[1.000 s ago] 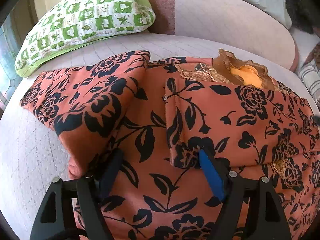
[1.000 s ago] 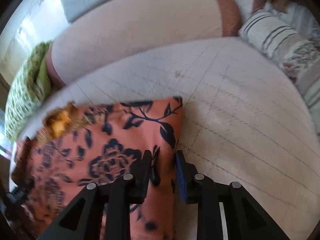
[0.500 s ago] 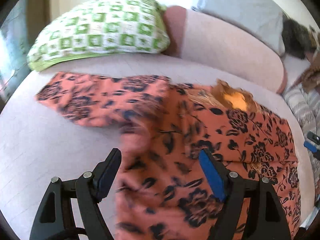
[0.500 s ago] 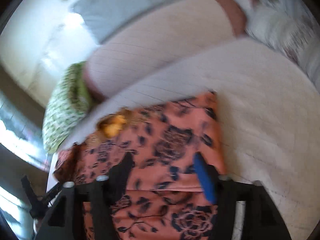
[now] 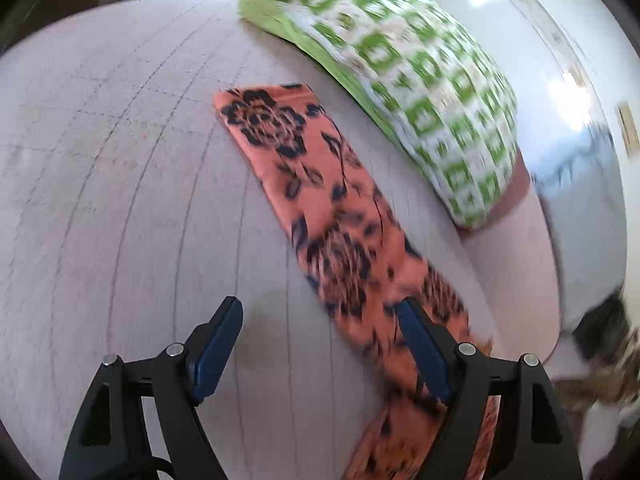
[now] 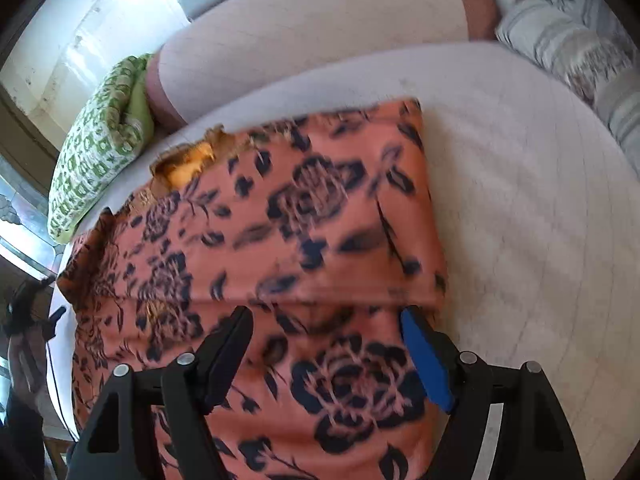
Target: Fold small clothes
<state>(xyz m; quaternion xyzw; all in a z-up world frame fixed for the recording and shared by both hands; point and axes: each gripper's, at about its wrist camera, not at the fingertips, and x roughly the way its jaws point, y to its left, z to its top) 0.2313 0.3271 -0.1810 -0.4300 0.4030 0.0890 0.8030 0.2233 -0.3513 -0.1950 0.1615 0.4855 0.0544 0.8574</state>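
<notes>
An orange garment with black flowers [image 6: 304, 216] lies on the pale quilted bed [image 6: 540, 220], its right side folded over and its yellow-lined neck [image 6: 188, 164] toward the headboard. My right gripper [image 6: 326, 320] is open and empty above the garment's lower part. In the left wrist view one sleeve [image 5: 320, 208] of the garment stretches out flat across the bed. My left gripper [image 5: 320, 320] is open and empty just before the sleeve's near end, its right finger over the cloth.
A green and white checked pillow [image 5: 408, 76] lies beside the sleeve, also in the right wrist view [image 6: 100, 148]. A padded pink headboard [image 6: 320, 28] runs behind. Striped grey clothes [image 6: 568, 44] lie at the far right of the bed.
My right gripper opened, let go of the folded garment edge and pulled back. My left gripper swung left off the garment body toward the outstretched sleeve.
</notes>
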